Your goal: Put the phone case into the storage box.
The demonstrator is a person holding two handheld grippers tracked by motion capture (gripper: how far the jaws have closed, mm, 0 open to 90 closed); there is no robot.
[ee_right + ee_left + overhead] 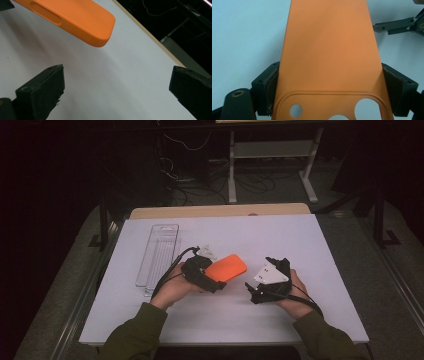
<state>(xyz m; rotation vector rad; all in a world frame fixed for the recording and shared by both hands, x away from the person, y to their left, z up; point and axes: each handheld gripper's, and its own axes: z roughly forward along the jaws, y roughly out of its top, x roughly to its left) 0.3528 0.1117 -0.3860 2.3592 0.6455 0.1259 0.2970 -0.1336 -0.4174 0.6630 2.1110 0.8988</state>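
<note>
The left gripper (214, 281) holds an orange phone case (227, 266) above the white table (300, 250). In the left gripper view the two jaws press on the long sides of the case (327, 50), close to the end where the camera holes are, so this gripper is closed on the case. The other end of the case sticks out free, toward the middle of the table, and nothing supports it there.

The right gripper (256, 290) is just beside that free end but does not touch it. In the right gripper view its jaws stand wide apart with bare table between them, and the rounded corner of the case (82, 20) hangs above and in front of them. So the right gripper is open and empty. A clear plastic box (159, 255) lies on the table to the left of the left hand, well apart from the case.

I think the risks are these. The case looks soft and it is held only near one end, so it can bend or turn between the jaws if the right gripper pushes on the free end. If the squeeze becomes stronger, the thin sides may fold in and the case may slip out. If the left jaws let go before the right jaws close, the case falls on the table.
</note>
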